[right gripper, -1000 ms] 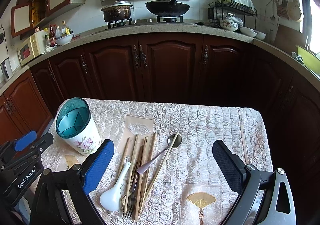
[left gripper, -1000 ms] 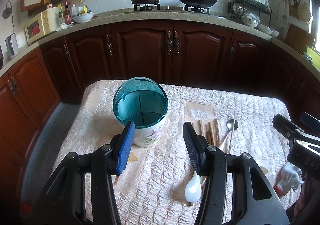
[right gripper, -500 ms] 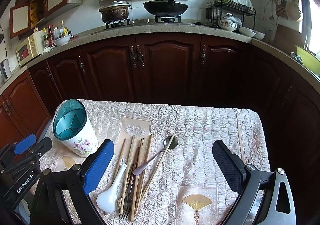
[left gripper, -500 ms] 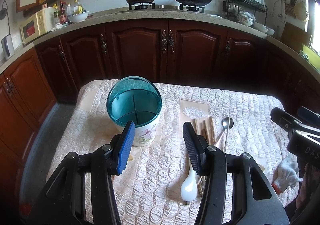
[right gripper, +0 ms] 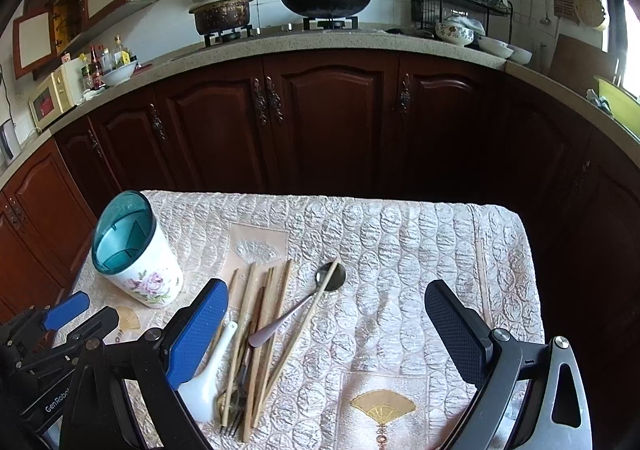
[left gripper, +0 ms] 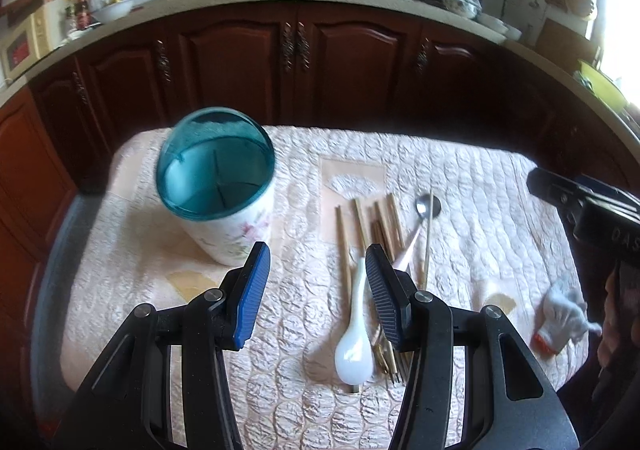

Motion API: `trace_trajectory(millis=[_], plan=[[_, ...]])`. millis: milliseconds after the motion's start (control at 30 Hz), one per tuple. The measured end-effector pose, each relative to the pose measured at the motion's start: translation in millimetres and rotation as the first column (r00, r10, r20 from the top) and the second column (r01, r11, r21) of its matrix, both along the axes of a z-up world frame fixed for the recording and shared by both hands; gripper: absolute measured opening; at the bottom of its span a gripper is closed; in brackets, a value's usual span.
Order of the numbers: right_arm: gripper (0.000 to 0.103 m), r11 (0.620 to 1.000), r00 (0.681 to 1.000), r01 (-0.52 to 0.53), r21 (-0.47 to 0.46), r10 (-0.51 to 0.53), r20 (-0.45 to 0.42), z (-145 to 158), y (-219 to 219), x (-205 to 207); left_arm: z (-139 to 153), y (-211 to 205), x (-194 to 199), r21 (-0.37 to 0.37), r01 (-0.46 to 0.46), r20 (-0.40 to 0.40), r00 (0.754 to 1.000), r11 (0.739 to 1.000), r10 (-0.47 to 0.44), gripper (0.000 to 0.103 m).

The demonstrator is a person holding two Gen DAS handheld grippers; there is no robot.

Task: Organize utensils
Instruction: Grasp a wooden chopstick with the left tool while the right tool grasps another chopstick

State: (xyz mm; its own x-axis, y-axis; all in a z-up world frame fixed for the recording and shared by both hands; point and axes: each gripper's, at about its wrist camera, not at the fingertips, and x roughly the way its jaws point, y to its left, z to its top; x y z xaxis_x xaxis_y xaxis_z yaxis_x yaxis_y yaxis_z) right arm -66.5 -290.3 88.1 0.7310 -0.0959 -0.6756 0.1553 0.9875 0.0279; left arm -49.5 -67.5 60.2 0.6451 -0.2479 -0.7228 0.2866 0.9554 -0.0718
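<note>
Though gripping nothing yet, left gripper (left gripper: 316, 262) swung down and to the right over the last second, away from the white floral ceramic holder with the teal plastic rim (left gripper: 228, 234) and toward the loose pile. Jaws parted, blue pads wide enough for a handle, empty between. Now aimed just left of the white ceramic soup spoon (left gripper: 354, 354), lying bowl-near on the quilted cream tablecloth (left gripper: 480, 209). Holder slid toward the left of the left wrist view, smeared by motion; upright, its divided compartments empty as far as visible.

Right gripper (right gripper: 325, 298) spread very wide, holding nothing, hanging above the near edge of the table; barely shifted, perhaps raised a touch. Below it, all still on the cloth: bundle of brown wooden chopsticks (right gripper: 260, 314), steel spoon with a pinkish handle (right gripper: 296, 310) crossing one stick, dark metal fork (right gripper: 236, 410) tucked under the bundle at the near end. White cotton work glove (left gripper: 560, 314) off to the right, apart from the pile.

Judging by that swing: sorting not begun, first pick probably the ceramic spoon, outermost on the left and clear of the sticks along most of its handle. Needs a further drop and a small shift right to straddle the handle. Risk: nudging the neighbouring chopstick, which lies just beside it
</note>
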Motion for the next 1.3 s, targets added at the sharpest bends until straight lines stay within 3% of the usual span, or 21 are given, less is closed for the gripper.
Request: trace_trajectory(millis=[367, 567, 633, 700, 767, 833, 967, 1167, 1300], plan=[[0.097, 1.0, 0.993, -0.009, 0.026, 0.011, -0.114, -52, -25, 30, -38, -24, 31, 0.033, 0.061, -0.087, 0.994, 0.998, -0.058, 0.049], [0.08, 0.995, 0.982, -0.044, 0.092, 0.06, -0.18, -87, -38, 58, -57, -40, 56, 0.076, 0.075, -0.122, 0.99, 0.994, -0.065, 0.049], [0.062, 0.989, 0.976, -0.046, 0.143, 0.075, -0.202, -100, -44, 71, -63, -45, 67, 0.099, 0.077, -0.136, 0.989, 0.992, -0.063, 0.049], [0.052, 0.979, 0.971, -0.047, 0.196, 0.09, -0.22, -110, -51, 85, -70, -52, 78, 0.119, 0.082, -0.146, 0.987, 0.99, -0.065, 0.049], [0.051, 0.971, 0.969, -0.031, 0.239, 0.087, -0.23, -119, -60, 100, -77, -58, 89, 0.131, 0.093, -0.169, 0.983, 0.987, -0.07, 0.049], [0.042, 0.953, 0.965, -0.035, 0.302, 0.111, -0.238, -126, -65, 115, -85, -64, 101, 0.137, 0.101, -0.191, 0.979, 0.985, -0.073, 0.049], [0.04, 0.926, 0.956, -0.049, 0.375, 0.152, -0.251, -138, -66, 139, -97, -72, 120, 0.154, 0.106, -0.22, 0.973, 0.982, -0.071, 0.049], [0.033, 0.93, 0.938, -0.035, 0.365, 0.157, -0.31, -153, -63, 164, -116, -88, 142, 0.211, 0.116, -0.251, 0.966, 0.971, -0.061, 0.046], [0.011, 0.92, 0.928, -0.04, 0.39, 0.179, -0.327, -165, -58, 179, -128, -91, 155, 0.223, 0.11, -0.285, 0.957, 0.969, -0.043, 0.032]])
